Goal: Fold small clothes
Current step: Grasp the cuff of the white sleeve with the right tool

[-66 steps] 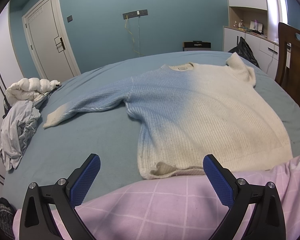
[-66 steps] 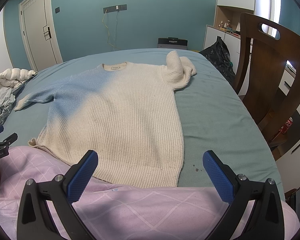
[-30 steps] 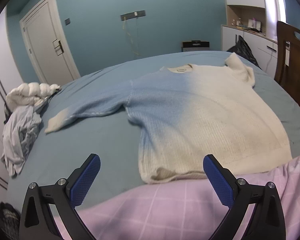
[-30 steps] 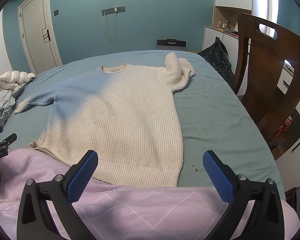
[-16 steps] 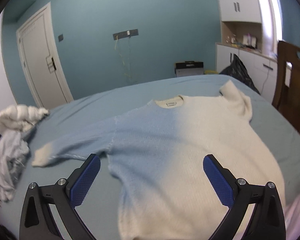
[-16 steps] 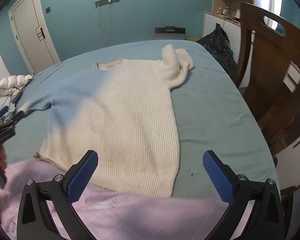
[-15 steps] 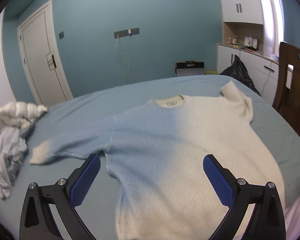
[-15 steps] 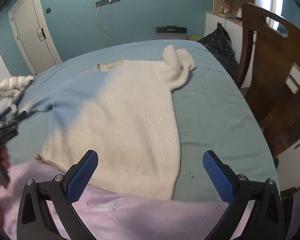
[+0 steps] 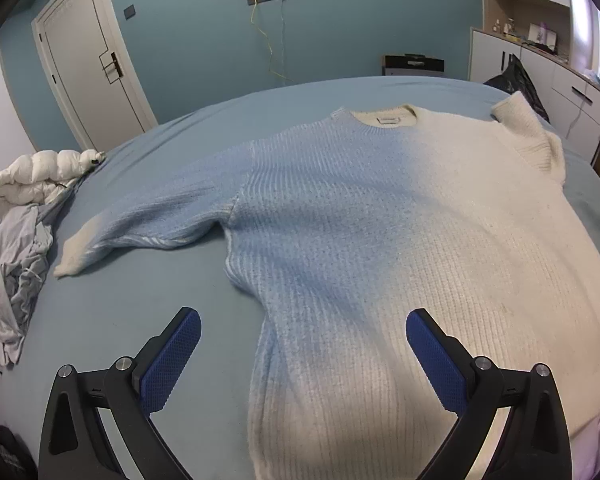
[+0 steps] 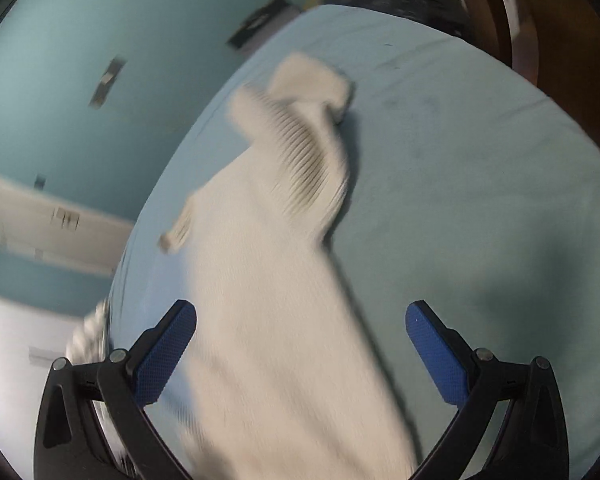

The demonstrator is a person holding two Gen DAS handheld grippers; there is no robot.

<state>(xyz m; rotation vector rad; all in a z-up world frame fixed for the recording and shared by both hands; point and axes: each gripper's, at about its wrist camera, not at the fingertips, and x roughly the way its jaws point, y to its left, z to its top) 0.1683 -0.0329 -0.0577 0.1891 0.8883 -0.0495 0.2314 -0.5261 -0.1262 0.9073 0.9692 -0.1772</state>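
We see the sweater (image 9: 380, 216) spread flat, front up, on the bed (image 9: 140, 280), its collar toward the far wall and its hem toward us. One sleeve (image 9: 140, 216) stretches out sideways over bare sheet, with open bed beyond the cuff; the other sleeve (image 9: 528, 140) is bunched up in a lump at the far shoulder. In the right wrist view (badly blurred and tilted) that lump (image 10: 300, 120) sits on the sweater's edge, and a broad stretch of empty sheet (image 10: 480, 200) runs beside it to the bed's edge.

Our left tongs (image 9: 302, 354) hover over the lower body of the sweater with the fingers spread wide and nothing between them; one finger is over bare sheet, the other over the knit. Our right tongs (image 10: 300, 348) are likewise spread wide and empty, straddling the sweater's side edge.

A pile of pale clothes (image 9: 16, 248) lies at the bed's far side edge, well apart from the cuff. Behind stand a teal wall, a white door (image 9: 92, 68), white cupboards (image 9: 540, 68), and dark wooden furniture (image 10: 560, 40) near the bed.
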